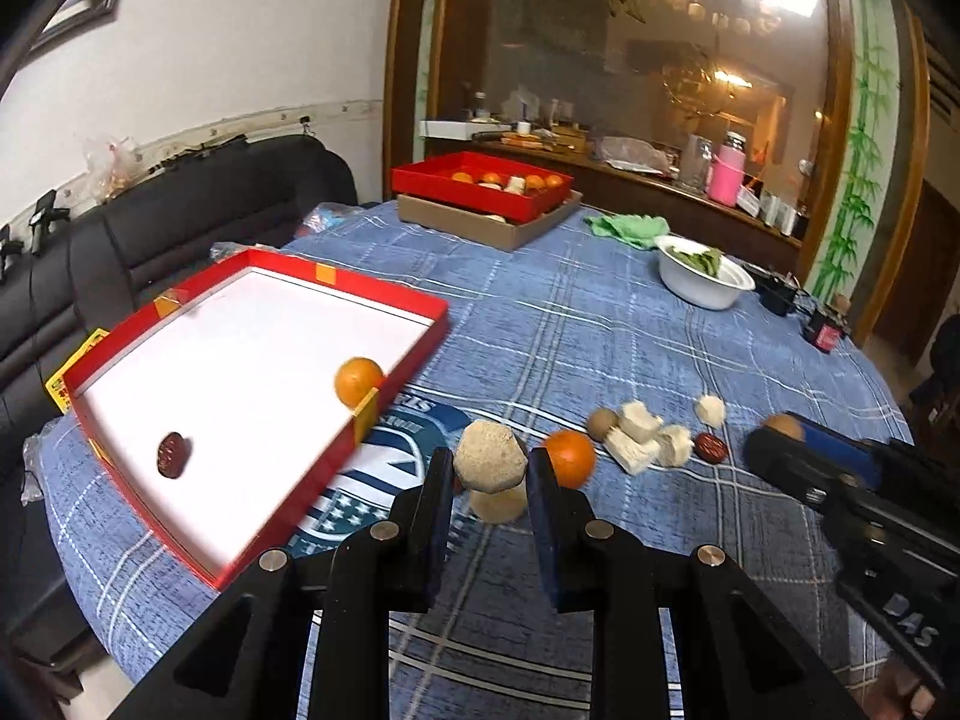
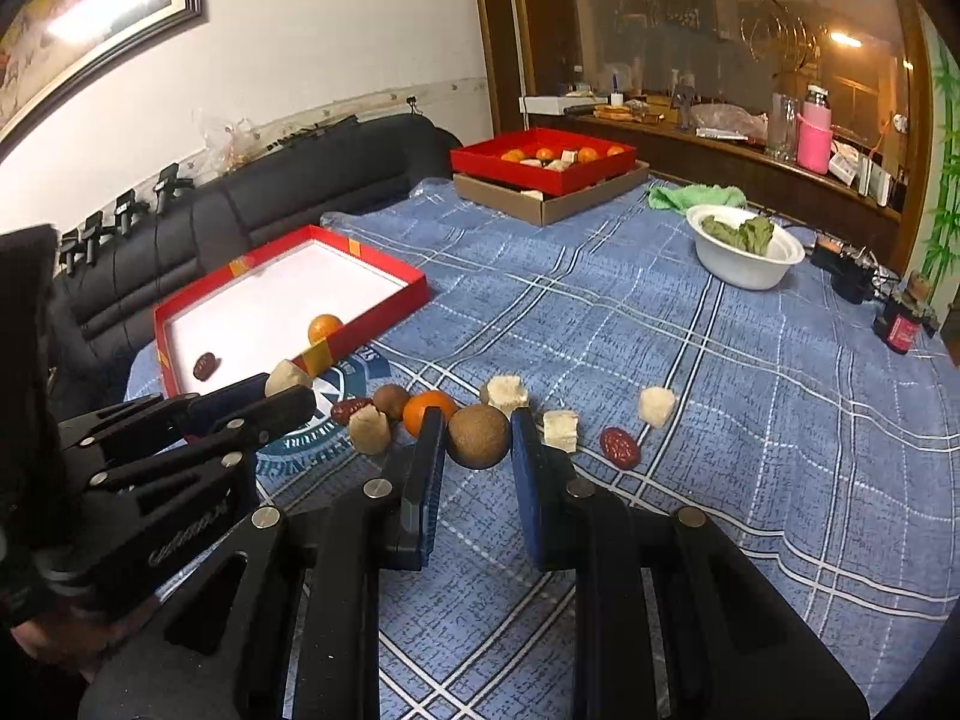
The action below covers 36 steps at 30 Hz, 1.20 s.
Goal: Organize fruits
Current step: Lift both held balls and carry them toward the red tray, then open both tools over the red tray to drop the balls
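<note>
My left gripper (image 1: 491,463) is shut on a pale sugarcane chunk (image 1: 489,456), held above the blue cloth beside the near red tray (image 1: 414,354). That tray holds an orange (image 1: 358,381) and a red date (image 1: 173,455). My right gripper (image 2: 478,437) is shut on a brown round fruit (image 2: 477,435) above the table. On the cloth lie another orange (image 1: 570,458), several sugarcane chunks (image 1: 639,432), a brown fruit (image 1: 602,422) and a red date (image 2: 620,447). The left gripper also shows in the right wrist view (image 2: 282,390).
A second red tray (image 1: 480,192) with oranges sits on a cardboard box (image 1: 480,225) at the far side. A white bowl (image 1: 702,288) with green leaves and a green cloth (image 1: 624,228) stand at the far right. A black sofa (image 1: 180,222) runs along the left.
</note>
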Each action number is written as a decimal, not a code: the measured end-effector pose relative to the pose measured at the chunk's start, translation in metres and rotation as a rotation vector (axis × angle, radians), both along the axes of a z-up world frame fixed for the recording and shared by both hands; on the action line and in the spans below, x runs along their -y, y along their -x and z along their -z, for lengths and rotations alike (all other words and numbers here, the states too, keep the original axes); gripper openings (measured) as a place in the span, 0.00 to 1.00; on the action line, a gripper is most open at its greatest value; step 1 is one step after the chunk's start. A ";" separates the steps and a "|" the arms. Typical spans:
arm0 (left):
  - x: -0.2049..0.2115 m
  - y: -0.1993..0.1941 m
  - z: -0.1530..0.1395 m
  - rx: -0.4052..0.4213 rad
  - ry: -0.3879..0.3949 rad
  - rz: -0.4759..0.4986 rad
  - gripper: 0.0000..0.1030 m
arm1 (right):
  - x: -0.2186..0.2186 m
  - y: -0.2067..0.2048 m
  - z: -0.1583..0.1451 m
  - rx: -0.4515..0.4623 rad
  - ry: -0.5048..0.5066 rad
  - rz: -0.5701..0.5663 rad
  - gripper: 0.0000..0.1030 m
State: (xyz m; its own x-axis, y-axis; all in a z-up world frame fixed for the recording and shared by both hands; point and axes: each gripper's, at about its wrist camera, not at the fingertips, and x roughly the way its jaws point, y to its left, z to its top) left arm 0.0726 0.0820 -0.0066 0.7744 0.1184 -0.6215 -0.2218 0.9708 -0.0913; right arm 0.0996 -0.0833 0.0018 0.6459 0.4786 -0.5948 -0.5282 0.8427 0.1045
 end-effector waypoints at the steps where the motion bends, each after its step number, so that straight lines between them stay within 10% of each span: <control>1: -0.004 -0.001 -0.002 0.003 0.001 -0.009 0.23 | 0.001 0.002 -0.003 0.008 0.002 0.001 0.20; 36: -0.124 0.018 -0.009 0.040 0.020 -0.281 0.23 | -0.098 0.005 -0.020 0.014 0.008 -0.187 0.21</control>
State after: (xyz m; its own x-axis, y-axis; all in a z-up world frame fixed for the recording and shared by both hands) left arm 0.0541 0.2059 0.0029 0.7370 0.3197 -0.5954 -0.4775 0.8699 -0.1239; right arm 0.0949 0.0147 0.0223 0.5544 0.5859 -0.5911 -0.6767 0.7308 0.0896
